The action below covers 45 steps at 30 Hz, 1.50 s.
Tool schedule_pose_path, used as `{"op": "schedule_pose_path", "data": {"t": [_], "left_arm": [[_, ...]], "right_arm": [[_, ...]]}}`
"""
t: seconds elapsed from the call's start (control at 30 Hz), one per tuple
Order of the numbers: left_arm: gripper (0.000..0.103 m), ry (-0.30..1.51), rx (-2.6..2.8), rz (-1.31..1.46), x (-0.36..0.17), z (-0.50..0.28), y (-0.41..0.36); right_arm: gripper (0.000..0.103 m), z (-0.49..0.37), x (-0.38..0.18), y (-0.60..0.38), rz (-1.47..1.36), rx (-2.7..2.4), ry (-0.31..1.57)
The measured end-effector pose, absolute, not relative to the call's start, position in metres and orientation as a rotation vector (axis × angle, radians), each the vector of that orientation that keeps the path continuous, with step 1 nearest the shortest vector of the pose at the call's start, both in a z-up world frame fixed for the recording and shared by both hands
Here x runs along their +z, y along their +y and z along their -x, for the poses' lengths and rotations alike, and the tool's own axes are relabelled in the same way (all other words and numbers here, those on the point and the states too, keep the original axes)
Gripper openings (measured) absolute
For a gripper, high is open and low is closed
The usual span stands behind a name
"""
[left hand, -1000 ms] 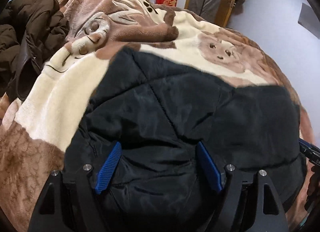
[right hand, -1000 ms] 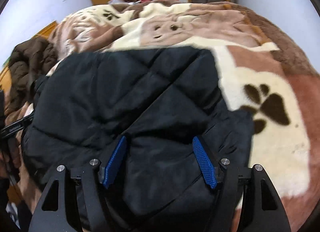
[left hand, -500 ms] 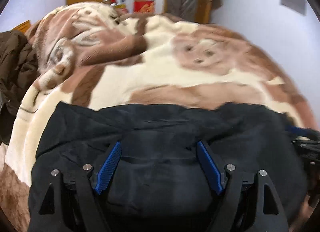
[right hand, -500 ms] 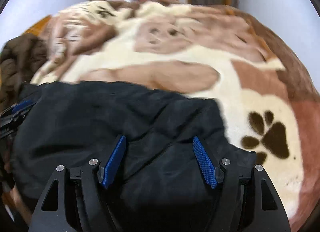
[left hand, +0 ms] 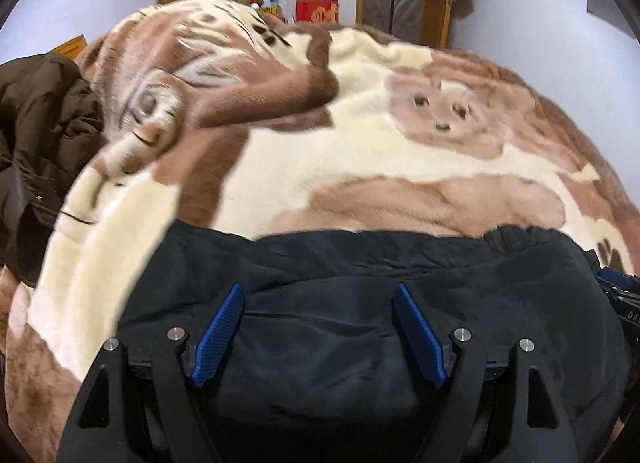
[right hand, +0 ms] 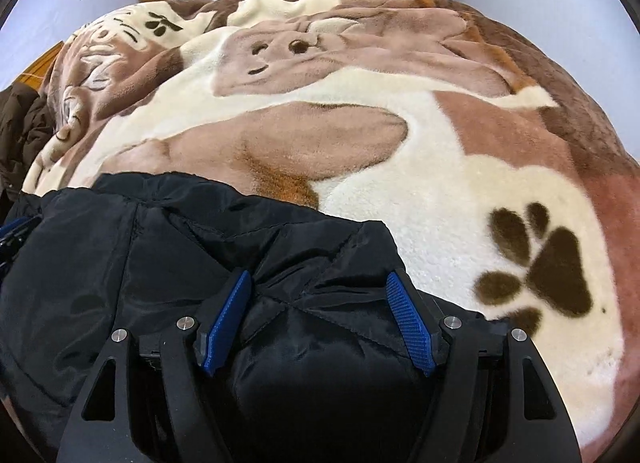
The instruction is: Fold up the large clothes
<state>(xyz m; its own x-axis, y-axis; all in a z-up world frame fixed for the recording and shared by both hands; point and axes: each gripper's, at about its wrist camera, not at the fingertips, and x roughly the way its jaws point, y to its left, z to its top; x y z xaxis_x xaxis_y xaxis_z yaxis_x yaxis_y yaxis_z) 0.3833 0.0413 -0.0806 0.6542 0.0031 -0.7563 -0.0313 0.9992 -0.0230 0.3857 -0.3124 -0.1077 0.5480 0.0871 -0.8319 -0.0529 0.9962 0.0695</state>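
Two wide-spread tools, left tool (left hand: 318, 329) and right tool (right hand: 318, 321), each straddle a bulge of your black jacket (left hand: 360, 283) bunched near on the bed (right hand: 440, 191), apparently to carry the fold; I cannot tell whether the pads pinch it.

The right gripper (right hand: 318, 295) points down at a black padded jacket (right hand: 160, 263), its 2 blue pads (right hand: 408, 323) spread wide with a thick fold bulging between them. The jacket lies on a cream-and-brown plush blanket (right hand: 400, 143) with a dark paw print (right hand: 544, 267).
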Motion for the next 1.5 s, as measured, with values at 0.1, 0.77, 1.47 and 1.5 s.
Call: {"op": "schedule_pose_path", "data": {"t": [0.1, 0.77, 1.47, 1.5], "left_arm": [[0.080, 0.818, 0.070, -0.006, -0.069, -0.376, 0.065], [0.086, 0.854, 0.125, 0.102, -0.122, -0.387, 0.102], [0.085, 0.833, -0.273, 0.106, -0.046, -0.312, -0.002], [0.085, 0.861, -0.306, 0.067, -0.057, -0.314, -0.020]], "right_arm": [[0.070, -0.369, -0.082, -0.317, -0.058, 0.092, 0.917], [0.076, -0.384, -0.134, -0.330, -0.081, 0.034, 0.949], [0.076, -0.299, -0.057, -0.296, -0.101, 0.267, 0.911], [0.076, -0.298, -0.061, -0.295, -0.106, 0.270, 0.924]]}}
